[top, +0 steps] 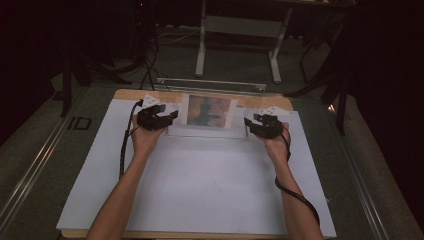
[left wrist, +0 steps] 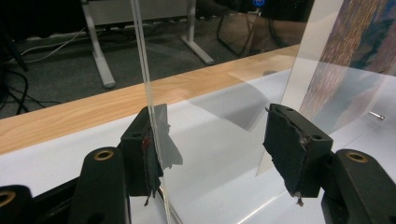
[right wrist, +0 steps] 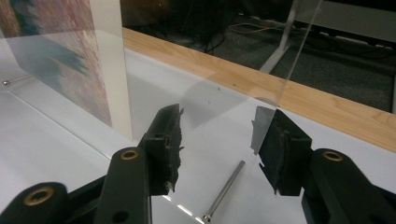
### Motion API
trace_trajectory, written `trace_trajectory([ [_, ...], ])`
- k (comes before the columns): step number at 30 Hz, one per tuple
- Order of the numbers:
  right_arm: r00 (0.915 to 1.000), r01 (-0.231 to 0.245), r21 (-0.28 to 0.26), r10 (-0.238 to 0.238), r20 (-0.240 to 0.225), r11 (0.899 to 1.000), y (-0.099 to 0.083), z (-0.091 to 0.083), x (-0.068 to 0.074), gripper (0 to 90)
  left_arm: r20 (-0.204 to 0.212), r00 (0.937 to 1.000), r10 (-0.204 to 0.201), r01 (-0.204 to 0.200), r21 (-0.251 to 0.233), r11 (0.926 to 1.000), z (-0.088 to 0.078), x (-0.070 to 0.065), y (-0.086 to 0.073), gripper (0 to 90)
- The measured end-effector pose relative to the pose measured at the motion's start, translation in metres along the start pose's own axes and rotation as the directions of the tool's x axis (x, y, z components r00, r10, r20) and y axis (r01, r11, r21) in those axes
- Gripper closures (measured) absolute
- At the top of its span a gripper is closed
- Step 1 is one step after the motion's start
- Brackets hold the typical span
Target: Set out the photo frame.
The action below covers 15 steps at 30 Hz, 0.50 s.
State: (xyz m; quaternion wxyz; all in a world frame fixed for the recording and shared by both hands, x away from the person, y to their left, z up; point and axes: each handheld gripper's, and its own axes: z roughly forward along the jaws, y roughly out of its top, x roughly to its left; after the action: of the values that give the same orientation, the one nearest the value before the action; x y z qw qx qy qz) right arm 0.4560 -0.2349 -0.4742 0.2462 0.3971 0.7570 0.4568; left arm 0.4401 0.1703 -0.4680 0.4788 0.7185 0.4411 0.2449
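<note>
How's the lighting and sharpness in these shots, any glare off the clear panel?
High view: dim, soft, dark surroundings. Left gripper view: clear acrylic panel casts a grey shadow on the white table sheet. Right gripper view: the printed picture looks hazy; no strong glare.

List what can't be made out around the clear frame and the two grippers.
- Printed picture: blurred in the high view, cut off by the edge in both gripper views.
- Clear panel: whether the left gripper pinches it; glare hides contact.
- Metal pin: its lower end is cut off at the right gripper view's bottom.
</note>
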Motion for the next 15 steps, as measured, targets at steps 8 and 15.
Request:
trace_trajectory([
  [8, 1.0, -0.004, 0.004, 0.004, -0.007, 1.0, -0.002, -0.007, 0.003, 51.4, -0.001, 1.0, -0.006, 0.006, 0.005, 1.0, -0.007, -0.005, 0.001, 39.8],
  [15, 0.9998, -0.011, -0.001, 0.011, -0.016, 1.0, -0.006, -0.012, 0.006, 51.4, 0.0, 0.9997, -0.026, 0.026, -0.009, 0.9996, -0.015, -0.009, -0.001, 39.9],
])
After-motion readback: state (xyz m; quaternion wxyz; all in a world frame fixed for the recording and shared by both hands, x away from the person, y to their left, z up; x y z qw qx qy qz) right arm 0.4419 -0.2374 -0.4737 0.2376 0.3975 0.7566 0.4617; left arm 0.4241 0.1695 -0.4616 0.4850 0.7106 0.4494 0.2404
